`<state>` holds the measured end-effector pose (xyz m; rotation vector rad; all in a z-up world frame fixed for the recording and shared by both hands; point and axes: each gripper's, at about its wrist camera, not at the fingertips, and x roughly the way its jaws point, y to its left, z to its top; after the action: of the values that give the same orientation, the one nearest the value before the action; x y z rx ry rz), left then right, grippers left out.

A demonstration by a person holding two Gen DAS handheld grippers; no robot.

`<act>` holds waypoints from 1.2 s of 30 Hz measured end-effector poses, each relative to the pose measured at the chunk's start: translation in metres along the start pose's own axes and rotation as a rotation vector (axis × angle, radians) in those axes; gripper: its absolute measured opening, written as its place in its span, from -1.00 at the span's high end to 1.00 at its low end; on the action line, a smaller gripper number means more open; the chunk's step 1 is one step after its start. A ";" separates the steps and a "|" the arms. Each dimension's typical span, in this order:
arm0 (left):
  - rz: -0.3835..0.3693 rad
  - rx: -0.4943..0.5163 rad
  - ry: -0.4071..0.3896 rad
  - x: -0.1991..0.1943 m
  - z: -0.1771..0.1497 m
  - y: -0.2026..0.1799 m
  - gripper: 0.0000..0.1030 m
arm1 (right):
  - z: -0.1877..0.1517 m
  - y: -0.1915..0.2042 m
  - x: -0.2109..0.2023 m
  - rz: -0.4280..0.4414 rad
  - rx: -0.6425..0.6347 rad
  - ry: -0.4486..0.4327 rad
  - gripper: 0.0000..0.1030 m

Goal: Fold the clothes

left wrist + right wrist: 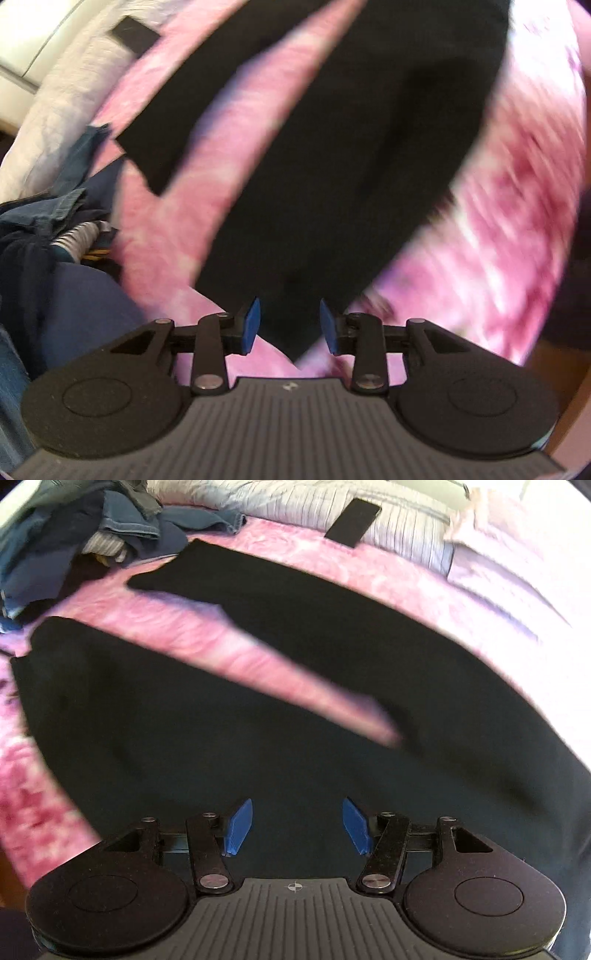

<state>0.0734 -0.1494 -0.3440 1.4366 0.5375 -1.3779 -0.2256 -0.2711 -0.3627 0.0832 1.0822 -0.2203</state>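
A black garment (332,166) lies spread flat on a pink patterned bedspread (498,221), one sleeve stretched out to the side. In the left wrist view my left gripper (290,326) is open and empty, its blue pads either side of the garment's near pointed corner. In the right wrist view the same black garment (258,746) fills the middle, its sleeve (295,602) lying apart from the body with a pink strip between. My right gripper (297,825) is open and empty just above the garment's near part.
A heap of blue and striped clothes (74,542) sits at the far left of the bedspread (55,782); it also shows in the left wrist view (55,221). A pale pillow (388,528) with a small black piece (352,522) on it lies beyond.
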 end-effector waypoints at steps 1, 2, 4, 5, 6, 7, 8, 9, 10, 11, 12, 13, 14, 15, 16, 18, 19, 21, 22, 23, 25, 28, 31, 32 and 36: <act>-0.011 -0.040 0.002 0.003 -0.001 0.002 0.38 | -0.006 0.010 -0.005 0.019 0.016 0.001 -0.13; -0.022 -0.079 0.004 0.007 -0.002 0.005 0.38 | -0.008 0.022 -0.006 0.046 0.019 -0.001 -0.13; -0.066 -0.272 0.001 0.016 -0.004 0.029 0.38 | -0.007 0.046 -0.002 0.107 0.009 -0.001 -0.13; -0.080 -0.366 -0.006 0.020 -0.006 0.043 0.38 | -0.003 0.058 0.001 0.130 -0.003 -0.002 -0.13; -0.082 -0.423 -0.012 0.024 -0.008 0.054 0.37 | 0.002 0.068 0.007 0.146 -0.016 -0.007 -0.13; -0.083 -0.463 -0.012 0.028 -0.010 0.063 0.34 | 0.007 0.078 0.012 0.163 -0.030 -0.011 -0.13; -0.098 -0.493 -0.017 0.033 -0.012 0.071 0.30 | 0.012 0.087 0.016 0.178 -0.042 -0.017 -0.13; -0.126 -0.514 -0.027 0.038 -0.014 0.078 0.27 | 0.018 0.094 0.020 0.191 -0.051 -0.027 -0.13; -0.154 -0.536 -0.037 0.043 -0.016 0.084 0.27 | 0.023 0.101 0.023 0.202 -0.064 -0.036 -0.13; -0.179 -0.551 -0.058 0.046 -0.017 0.088 0.29 | 0.027 0.107 0.025 0.207 -0.081 -0.043 -0.13; -0.197 -0.564 -0.092 0.044 -0.017 0.089 0.31 | 0.031 0.113 0.027 0.207 -0.096 -0.049 -0.13; -0.212 -0.580 -0.126 0.041 -0.017 0.090 0.41 | 0.036 0.118 0.029 0.207 -0.106 -0.053 -0.13; -0.226 -0.596 -0.160 0.038 -0.018 0.092 0.52 | 0.041 0.122 0.032 0.208 -0.110 -0.055 -0.13; -0.252 -0.623 -0.189 0.035 -0.019 0.094 0.69 | 0.046 0.126 0.035 0.210 -0.112 -0.058 -0.13; -0.288 -0.660 -0.213 0.031 -0.020 0.099 0.74 | 0.049 0.130 0.037 0.217 -0.112 -0.063 -0.13; -0.312 -0.707 -0.245 0.026 -0.022 0.106 0.74 | 0.053 0.138 0.037 0.236 -0.128 -0.073 -0.13; -0.316 -0.729 -0.257 0.026 -0.023 0.112 0.74 | 0.055 0.143 0.037 0.247 -0.143 -0.078 -0.13; -0.344 -0.753 -0.270 0.029 -0.025 0.122 0.62 | 0.057 0.156 0.040 0.273 -0.191 -0.084 -0.13; -0.365 -0.751 -0.273 0.032 -0.025 0.125 0.44 | 0.057 0.163 0.042 0.285 -0.217 -0.087 -0.13; -0.393 -0.734 -0.272 0.034 -0.026 0.127 0.34 | 0.058 0.171 0.046 0.290 -0.248 -0.090 -0.13; -0.427 -0.672 -0.268 0.039 -0.025 0.125 0.26 | 0.061 0.187 0.060 0.283 -0.313 -0.092 -0.13; -0.443 -0.581 -0.266 0.042 -0.026 0.117 0.20 | 0.070 0.201 0.082 0.275 -0.379 -0.091 -0.13; -0.456 -0.543 -0.286 0.042 -0.031 0.114 0.20 | 0.087 0.200 0.102 0.286 -0.358 -0.084 -0.12; -0.459 -0.536 -0.295 0.042 -0.032 0.114 0.20 | 0.094 0.195 0.107 0.299 -0.330 -0.081 -0.12; -0.458 -0.496 -0.304 0.046 -0.031 0.111 0.08 | 0.120 0.173 0.116 0.265 -0.260 -0.102 -0.12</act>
<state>0.1937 -0.1784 -0.3523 0.7101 0.9669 -1.6341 -0.0313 -0.1389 -0.4160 -0.0189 0.9786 0.1535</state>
